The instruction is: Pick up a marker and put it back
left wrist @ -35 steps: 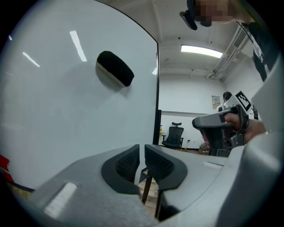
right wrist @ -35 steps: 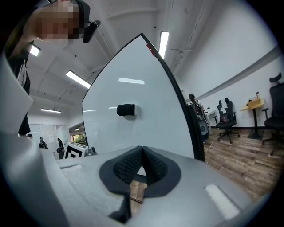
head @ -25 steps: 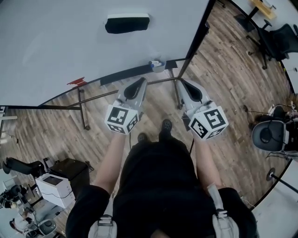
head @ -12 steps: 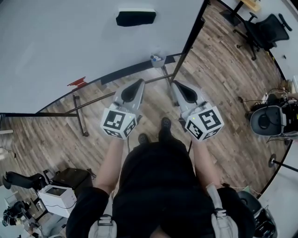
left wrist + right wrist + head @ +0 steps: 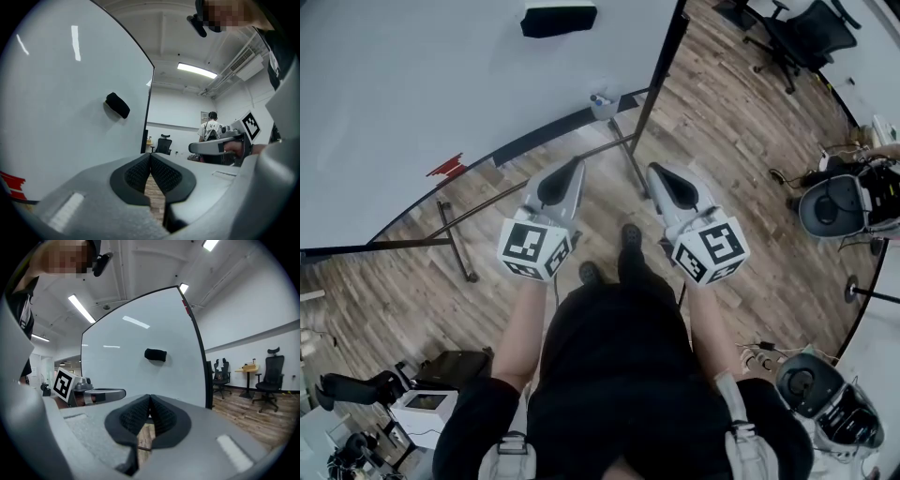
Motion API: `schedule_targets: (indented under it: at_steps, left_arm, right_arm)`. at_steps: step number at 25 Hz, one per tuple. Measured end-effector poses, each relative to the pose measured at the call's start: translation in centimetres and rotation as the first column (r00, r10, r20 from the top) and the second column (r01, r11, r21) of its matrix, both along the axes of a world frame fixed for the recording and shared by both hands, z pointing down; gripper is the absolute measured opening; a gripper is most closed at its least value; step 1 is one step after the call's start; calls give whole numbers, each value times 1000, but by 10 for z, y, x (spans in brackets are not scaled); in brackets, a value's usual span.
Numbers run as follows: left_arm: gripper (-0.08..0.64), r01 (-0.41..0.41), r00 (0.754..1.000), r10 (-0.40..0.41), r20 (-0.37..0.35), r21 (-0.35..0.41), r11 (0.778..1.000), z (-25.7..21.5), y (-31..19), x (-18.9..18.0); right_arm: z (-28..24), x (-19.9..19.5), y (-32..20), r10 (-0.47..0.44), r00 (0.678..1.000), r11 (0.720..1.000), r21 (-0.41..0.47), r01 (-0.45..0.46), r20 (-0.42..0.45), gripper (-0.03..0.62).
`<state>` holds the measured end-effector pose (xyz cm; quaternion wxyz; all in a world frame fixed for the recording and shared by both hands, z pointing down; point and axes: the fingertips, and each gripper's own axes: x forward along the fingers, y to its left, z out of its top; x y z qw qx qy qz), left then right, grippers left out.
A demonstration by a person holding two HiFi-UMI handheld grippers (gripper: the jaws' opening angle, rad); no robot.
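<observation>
The left gripper [image 5: 574,166] and the right gripper [image 5: 655,172] are held side by side in front of the person, above the wooden floor [image 5: 731,141]. The jaws of each are pressed together, pad against pad, and nothing is pinched between them. A whiteboard [image 5: 431,75] on a dark stand is faced. The markers [image 5: 597,97], seen too small for their number to be told, are kept in a small cup [image 5: 604,111] at the board's lower edge, at 12 o'clock from the two grippers and well apart from both. A black eraser [image 5: 559,19] is stuck to the board at 11 o'clock from the cup. Office chairs [image 5: 802,33] are placed at 2 o'clock.
</observation>
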<state>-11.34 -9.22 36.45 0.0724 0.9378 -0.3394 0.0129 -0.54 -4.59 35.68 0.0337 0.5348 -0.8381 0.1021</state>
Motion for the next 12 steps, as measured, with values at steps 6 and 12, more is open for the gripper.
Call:
schedule_targets:
  at_steps: [6,12]
  left_arm:
    - [11,-26,999,26,31,4,1000,3,16,-3]
    - [11,-45,999,45,29,6,999,0,27,-4]
  right_arm:
    - [2,-4,20,33,999,999,-8,-33,25,2]
    - [1,-9,32,47,998,999,-4,-47,30,2]
